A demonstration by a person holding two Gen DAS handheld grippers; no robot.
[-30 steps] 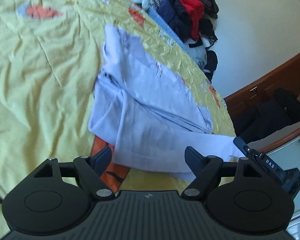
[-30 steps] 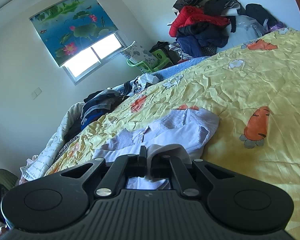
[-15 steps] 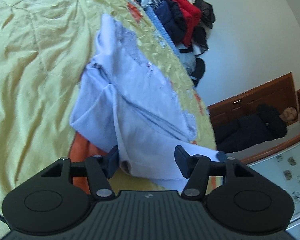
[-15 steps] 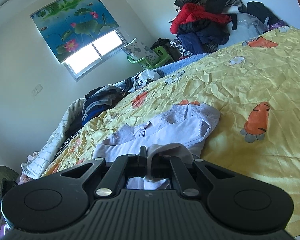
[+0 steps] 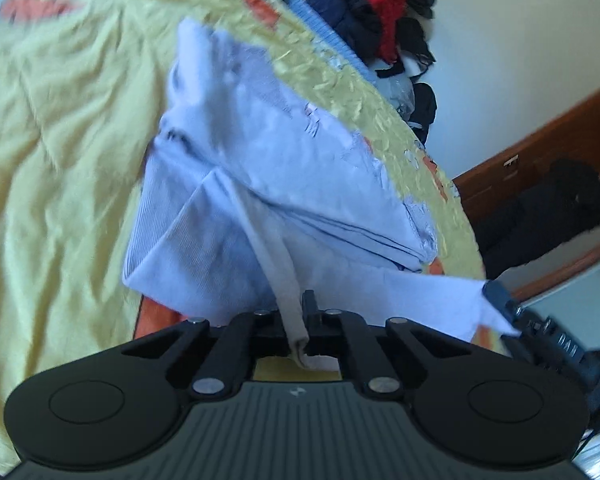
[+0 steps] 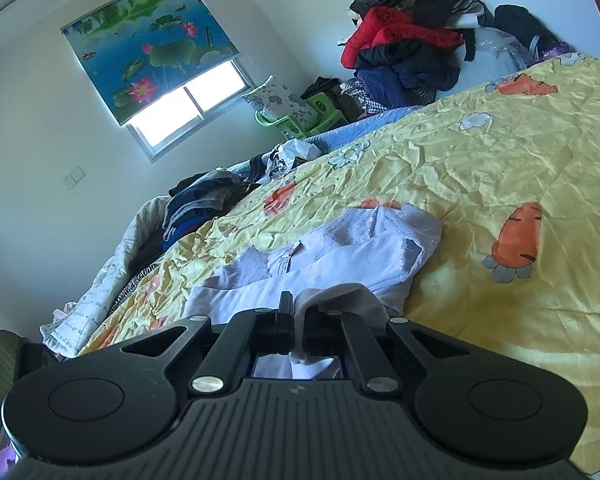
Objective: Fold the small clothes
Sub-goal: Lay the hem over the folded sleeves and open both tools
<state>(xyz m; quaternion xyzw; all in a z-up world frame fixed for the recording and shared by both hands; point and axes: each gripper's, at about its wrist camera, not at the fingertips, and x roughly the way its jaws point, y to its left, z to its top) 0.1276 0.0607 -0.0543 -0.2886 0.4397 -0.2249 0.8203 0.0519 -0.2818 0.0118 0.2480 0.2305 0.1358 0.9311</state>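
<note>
A pale lavender garment (image 5: 260, 184) lies partly folded on the yellow bedspread (image 5: 52, 152). In the left wrist view my left gripper (image 5: 298, 320) is shut on a pinched ridge of its near hem, the cloth rising between the fingers. At the right edge of that view the other gripper (image 5: 512, 312) holds a stretched corner of the same garment. In the right wrist view my right gripper (image 6: 298, 320) is shut on the lavender garment (image 6: 340, 248), a fold of fabric bunched over its fingers.
The bedspread (image 6: 500, 184) carries carrot and flower prints. A pile of dark and red clothes (image 6: 412, 48) sits at the bed's far end, more clothes (image 6: 204, 204) along its left side. A person in black (image 5: 548, 216) lies by the wooden panelling.
My left gripper moved forward onto the garment's near hem and its fingers closed from wide open to shut on the cloth. The right gripper kept its hold and stayed put.
</note>
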